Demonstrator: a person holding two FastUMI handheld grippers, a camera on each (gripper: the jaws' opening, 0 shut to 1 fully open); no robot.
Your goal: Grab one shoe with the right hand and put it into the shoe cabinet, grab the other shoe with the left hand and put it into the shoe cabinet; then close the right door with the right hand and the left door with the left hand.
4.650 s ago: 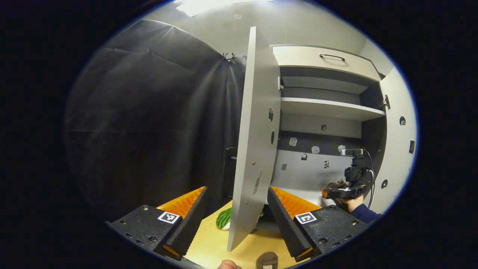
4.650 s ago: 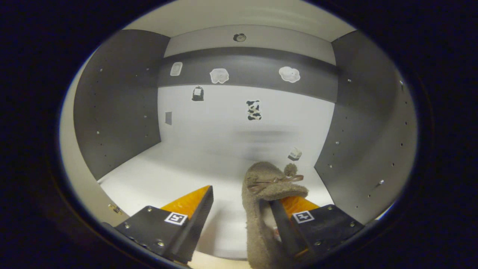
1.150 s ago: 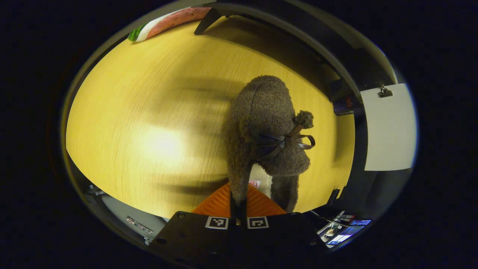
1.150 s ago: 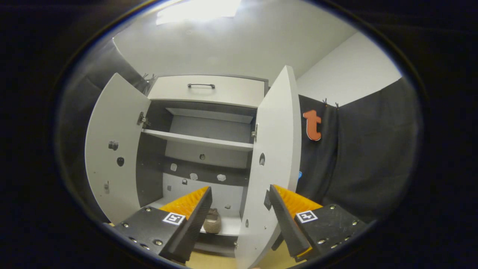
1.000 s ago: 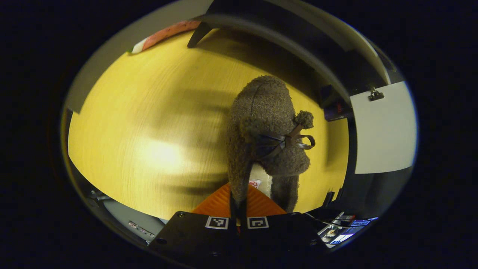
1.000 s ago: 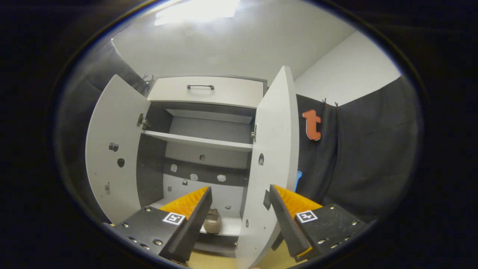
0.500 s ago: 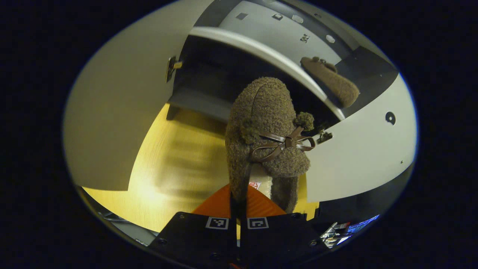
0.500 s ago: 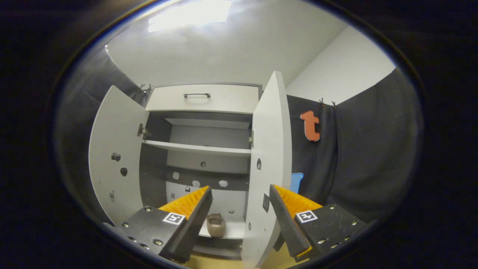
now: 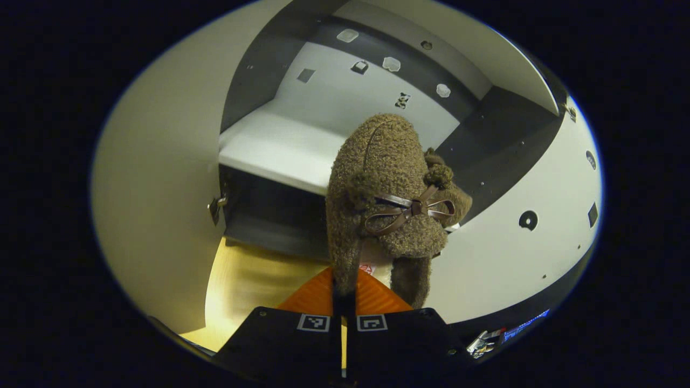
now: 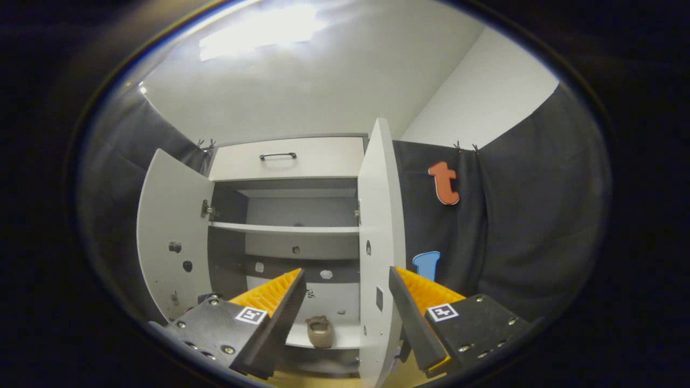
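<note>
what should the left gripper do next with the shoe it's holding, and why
Probably carry it forward over the white bottom shelf and lower it left of the other shoe. The left gripper is shut on the fuzzy brown shoe, which hangs in front of the open cabinet, above the yellow floor. The right gripper is open, back by the right door.

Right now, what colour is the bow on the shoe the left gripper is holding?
Dark brown, on a fuzzy brown shoe; the bow shows best in the left gripper view.

A recording booth staged as a home: black cloth wall (image 10: 517, 226) behind a white shoe cabinet (image 10: 291, 159).
</note>
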